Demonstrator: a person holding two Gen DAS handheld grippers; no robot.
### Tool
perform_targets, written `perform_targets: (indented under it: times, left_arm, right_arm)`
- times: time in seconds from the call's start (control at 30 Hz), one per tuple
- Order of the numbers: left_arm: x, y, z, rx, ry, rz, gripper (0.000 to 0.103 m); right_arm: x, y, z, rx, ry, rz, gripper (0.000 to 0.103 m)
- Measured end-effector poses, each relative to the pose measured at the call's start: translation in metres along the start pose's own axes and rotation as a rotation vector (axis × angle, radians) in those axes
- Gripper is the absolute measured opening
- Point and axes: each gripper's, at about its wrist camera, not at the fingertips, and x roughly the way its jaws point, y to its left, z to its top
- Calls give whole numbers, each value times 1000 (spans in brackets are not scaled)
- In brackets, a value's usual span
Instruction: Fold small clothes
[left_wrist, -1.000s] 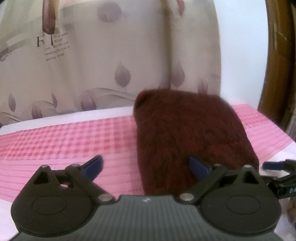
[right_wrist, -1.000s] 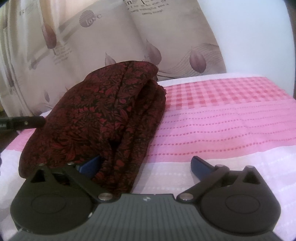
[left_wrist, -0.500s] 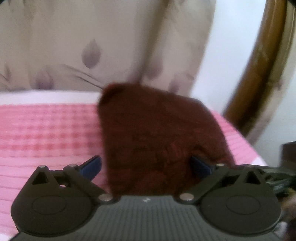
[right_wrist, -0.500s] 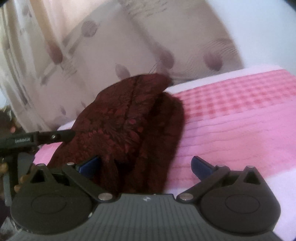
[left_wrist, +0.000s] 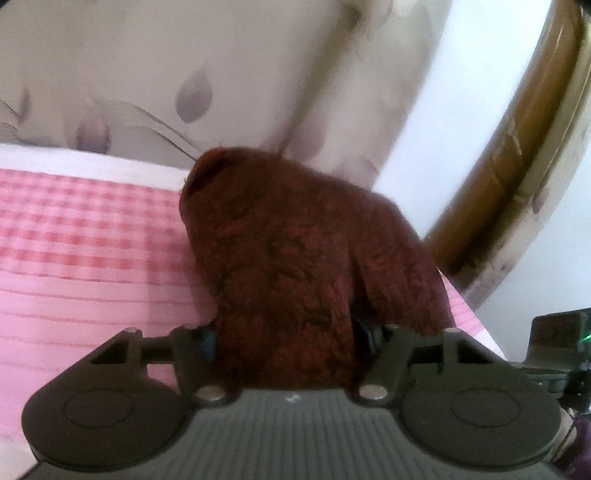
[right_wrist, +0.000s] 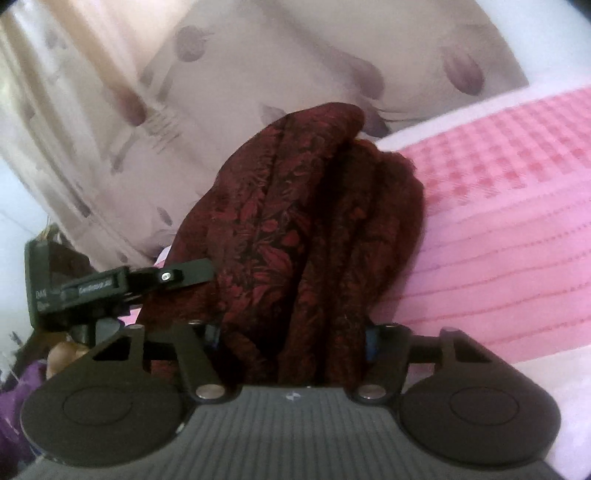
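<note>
A folded dark red cloth with a leaf pattern (left_wrist: 295, 240) lies bunched on the pink bed cover (left_wrist: 92, 258). My left gripper (left_wrist: 288, 338) has its jaws closing around the cloth's near end, and both blue pads touch the fabric. In the right wrist view the same cloth (right_wrist: 280, 221) shows several stacked folds. There my right gripper (right_wrist: 291, 338) is also closing, its pads pressed against the bundle's two sides. Further left, the left gripper's black finger (right_wrist: 192, 273) rests on the cloth's left side.
A beige curtain with purple leaf prints (left_wrist: 184, 74) hangs behind the bed. A curved wooden frame (left_wrist: 517, 166) stands at the right. A purple sleeve (right_wrist: 22, 406) and a hand (right_wrist: 62, 354) show at the lower left. The pink cover (right_wrist: 498, 221) stretches to the right.
Both grippers have moved in onto the cloth and their wide-open jaws have narrowed onto it. Both views have tilted, and the cloth now bulges up between the fingers.
</note>
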Motion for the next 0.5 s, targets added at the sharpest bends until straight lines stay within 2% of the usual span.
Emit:
perform_targets:
  times: [0.3,0.5]
  left_arm:
    - [-115,-4,-10,29,-47,113,65]
    - [-153,6,-41,29,-49,161,65]
  right_arm:
    - [-12,87,-27,-46,-51,99,60]
    - [-14,127,-60,-43,-45,138,60]
